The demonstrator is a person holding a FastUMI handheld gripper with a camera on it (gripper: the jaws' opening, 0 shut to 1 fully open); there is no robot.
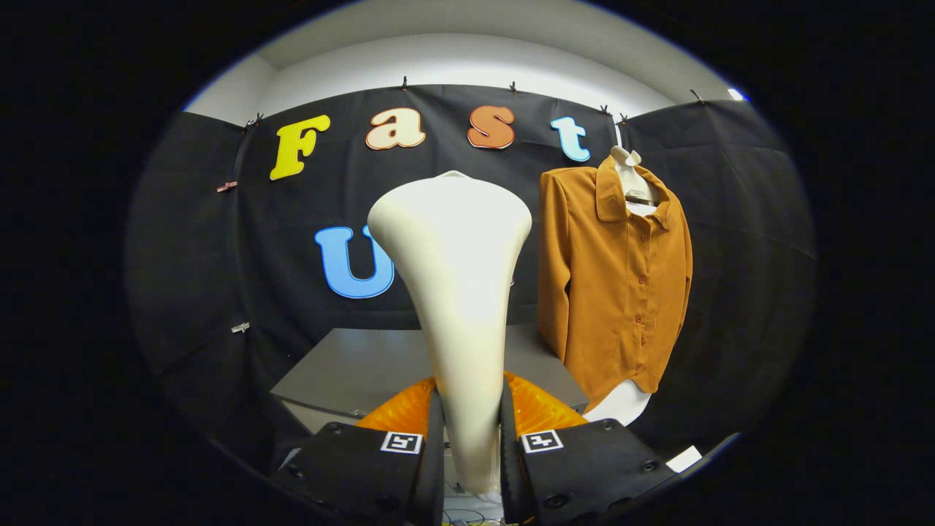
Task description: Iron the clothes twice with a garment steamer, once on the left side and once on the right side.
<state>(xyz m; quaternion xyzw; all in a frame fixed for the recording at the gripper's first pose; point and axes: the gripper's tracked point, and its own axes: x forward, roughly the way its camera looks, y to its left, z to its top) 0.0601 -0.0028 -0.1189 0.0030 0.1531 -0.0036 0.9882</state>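
Grey table (pixel 350 372) — steamer (pixel 456 292) in hand-held gripper (pixel 472 427)

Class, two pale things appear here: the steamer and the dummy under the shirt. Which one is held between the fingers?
The steamer: the tool is shut on its narrow handle. The dummy stands beyond, to the right, wearing the brown shirt.

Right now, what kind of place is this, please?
Probably a staged recording booth, not a home: black cloth walls, a brown shirt hung on a mannequin, a bare grey table. The gripper holds a white garment steamer.
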